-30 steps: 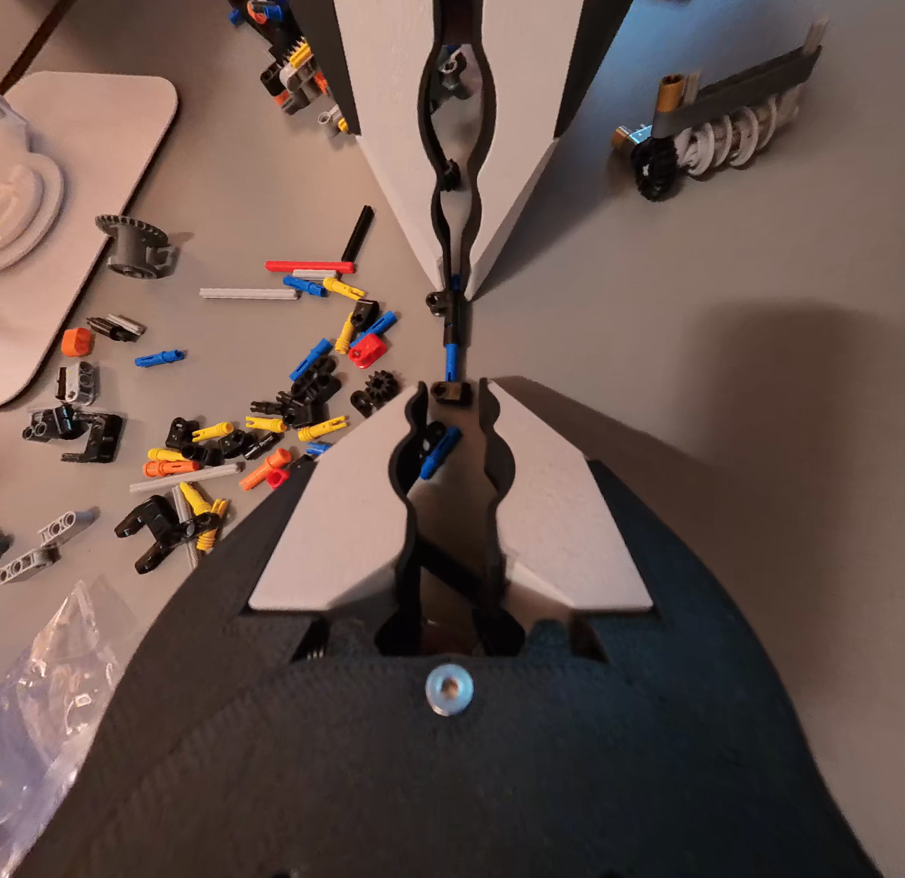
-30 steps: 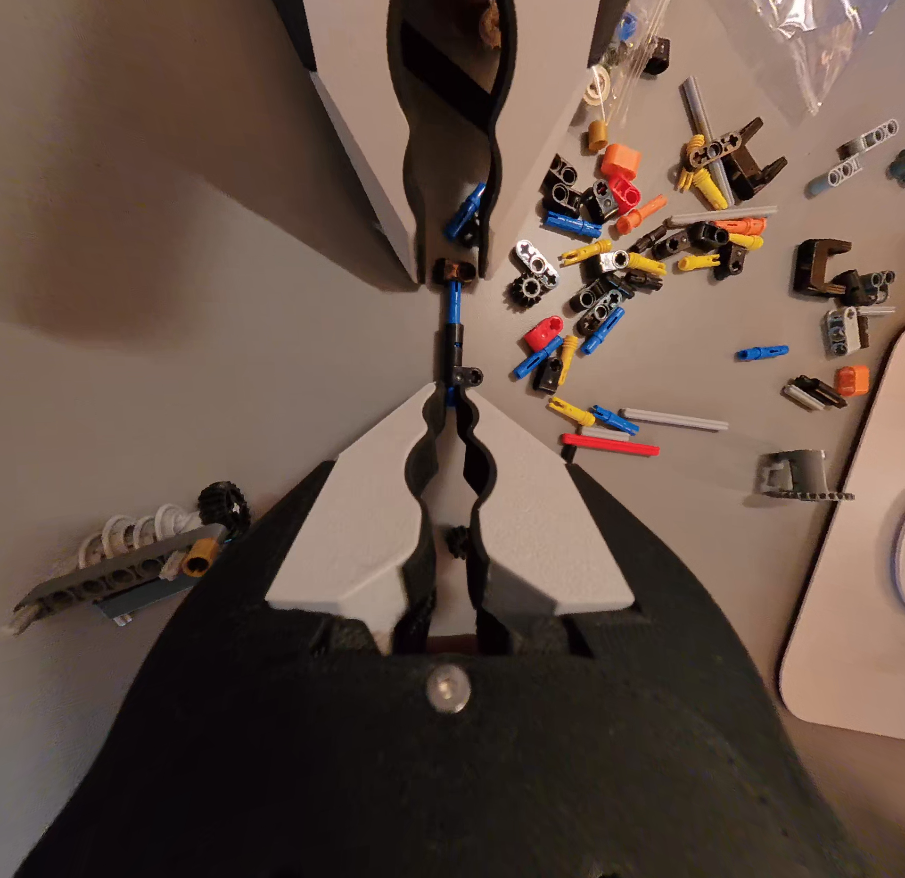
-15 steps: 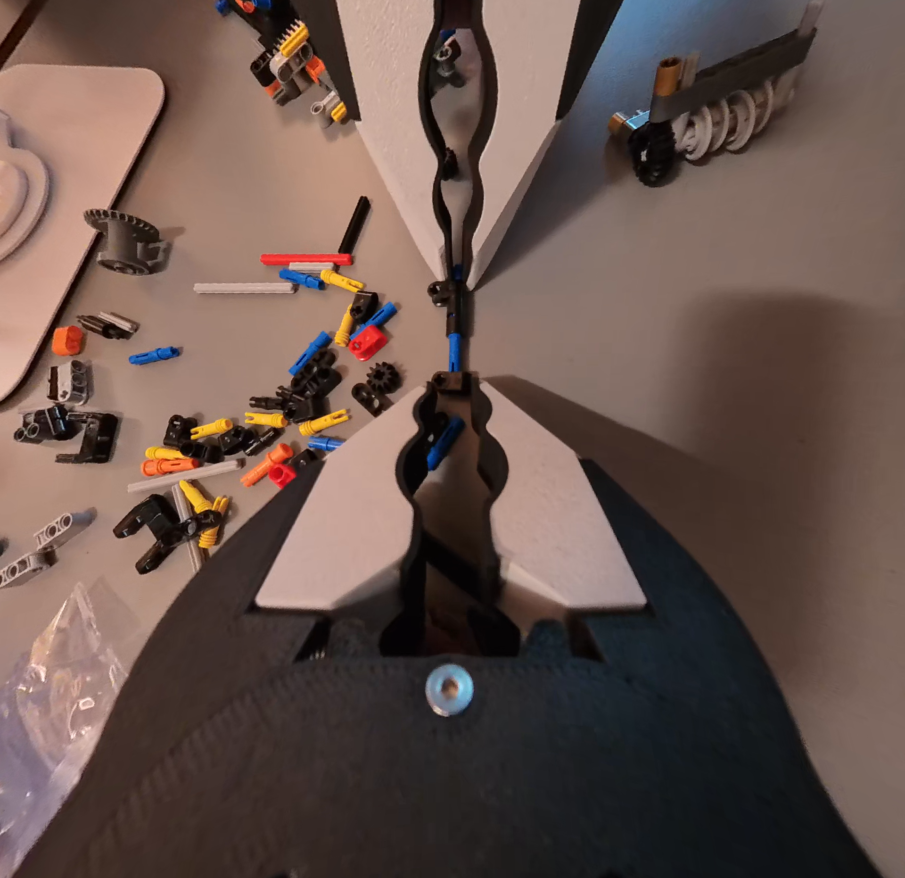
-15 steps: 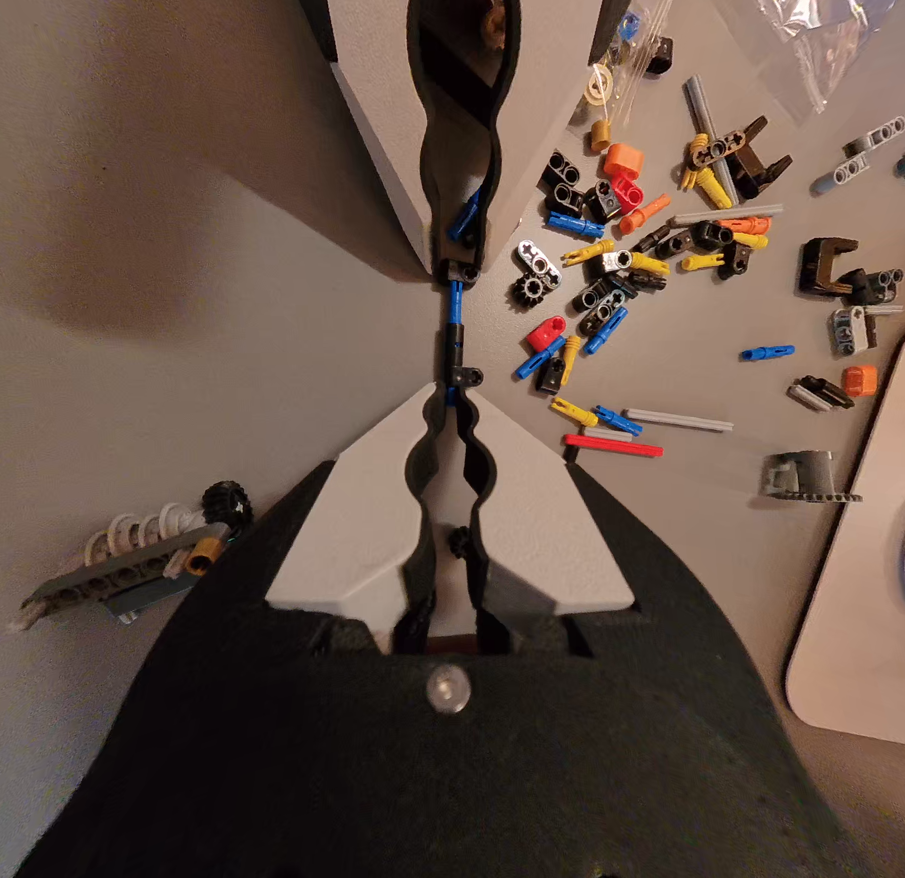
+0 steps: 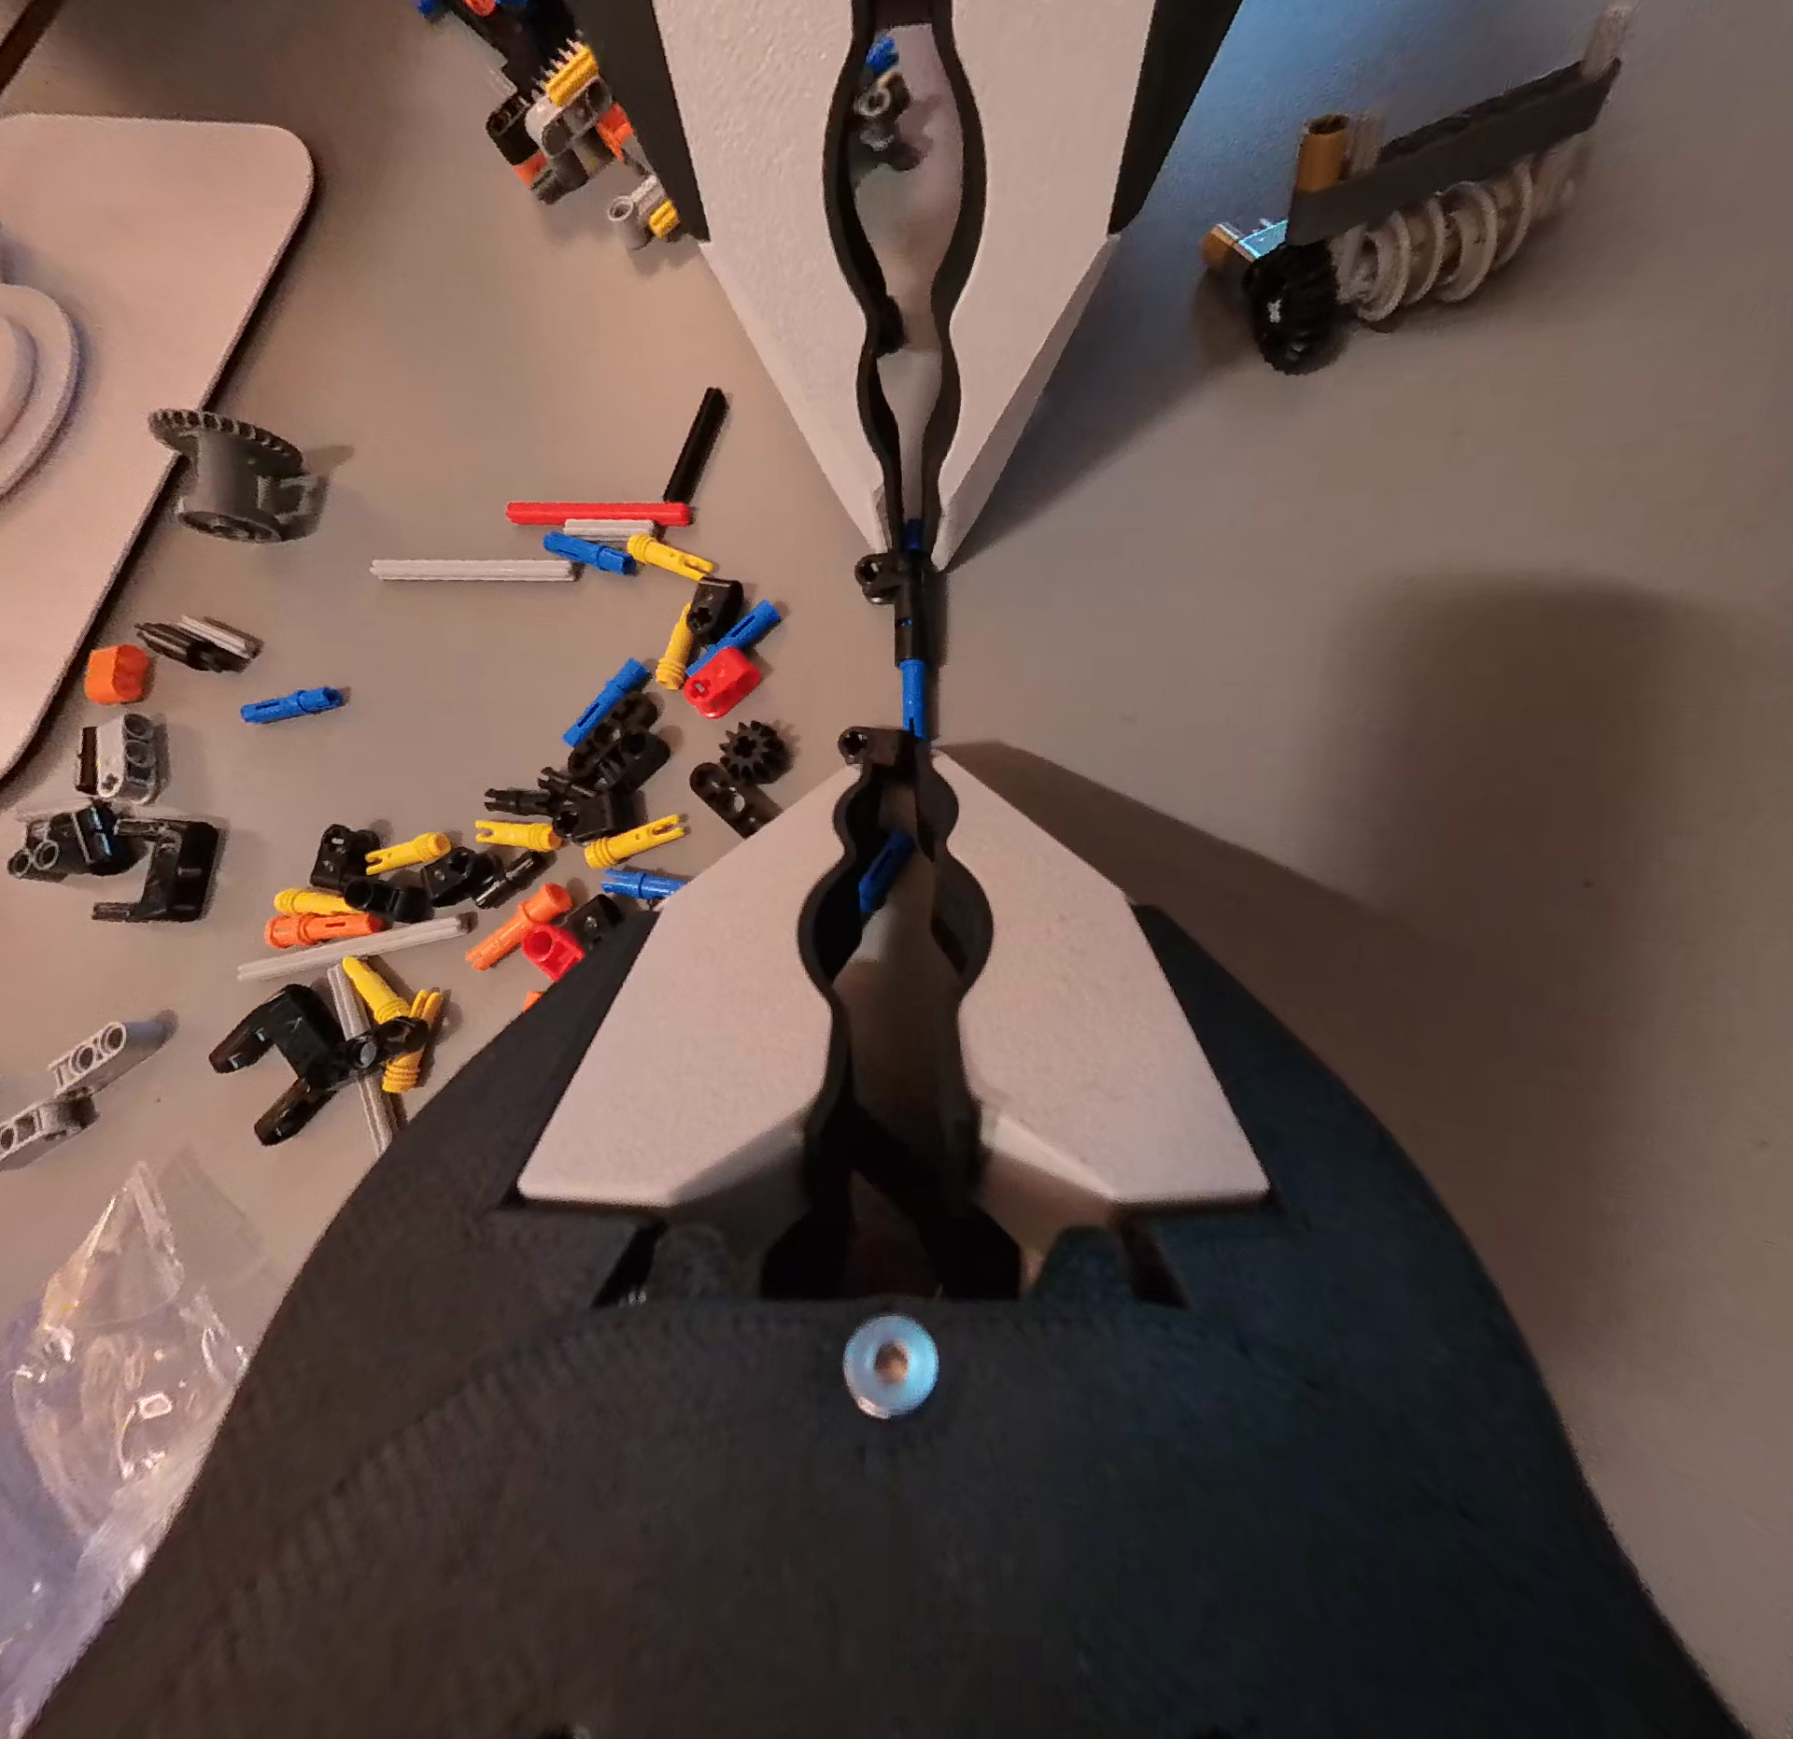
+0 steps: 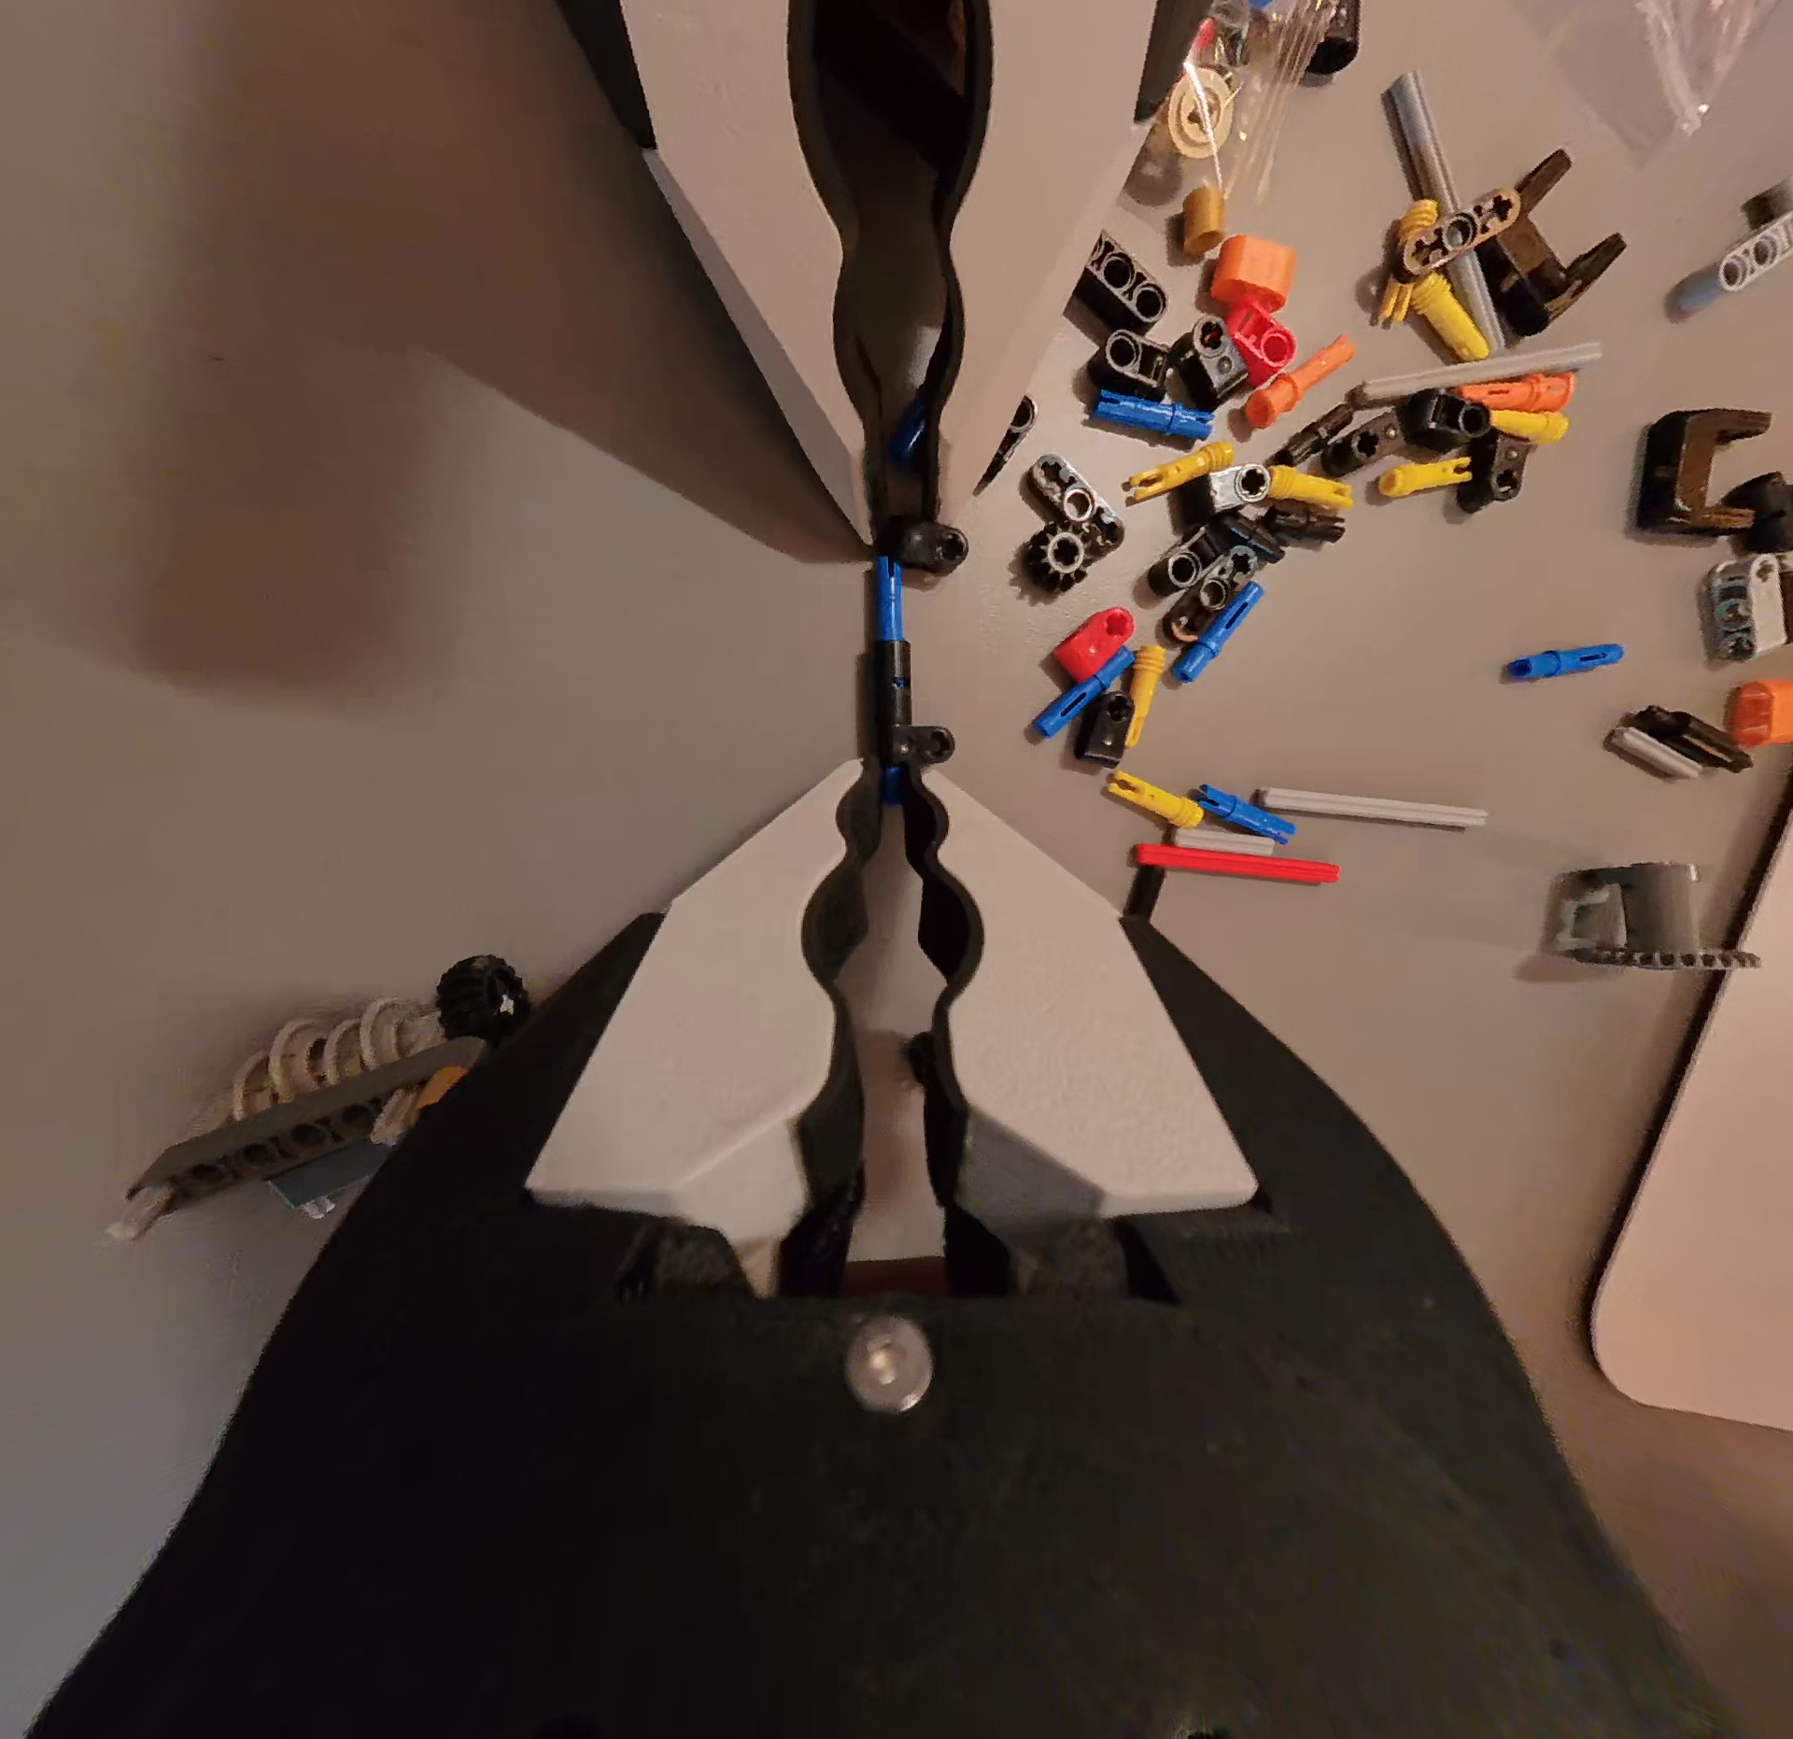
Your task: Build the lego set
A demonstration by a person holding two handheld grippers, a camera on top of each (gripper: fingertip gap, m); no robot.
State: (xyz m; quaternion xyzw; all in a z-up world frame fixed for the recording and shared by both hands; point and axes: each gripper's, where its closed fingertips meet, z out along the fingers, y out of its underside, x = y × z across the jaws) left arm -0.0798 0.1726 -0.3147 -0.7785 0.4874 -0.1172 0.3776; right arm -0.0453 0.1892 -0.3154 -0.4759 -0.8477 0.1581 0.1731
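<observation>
A thin rod assembly (image 5: 909, 644) hangs in the air between my two grippers, which face each other tip to tip. It is a blue pin (image 5: 913, 701), a black sleeve and a black connector (image 5: 879, 572). My left gripper (image 5: 897, 756) is shut on a second black connector (image 5: 866, 743) at the blue pin's end. My right gripper (image 6: 893, 788) is shut on the other end of the rod (image 6: 888, 674). The right wrist view shows the left gripper (image 6: 902, 528) with its connector (image 6: 933, 543). The left wrist view shows the right gripper (image 5: 909, 540).
Loose pins, axles and connectors (image 5: 543, 819) lie scattered left of the grippers, with a grey gear hub (image 5: 238, 475). A white board (image 5: 146, 266) is at the far left and a plastic bag (image 5: 107, 1382) near left. A beam with white springs (image 5: 1417, 218) lies at the right. Spacing between my two grippers at the tips: around 5 cm. Left tips and right tips are each some 15 cm from the grey gear hub (image 5: 238, 475). The right camera catches it too, in the right wrist view (image 6: 1646, 904).
My left gripper's jaws, apart around the black connector a second ago, have closed on it. The connector now sits on the blue pin's end and sticks out sideways. The right gripper has held still.
</observation>
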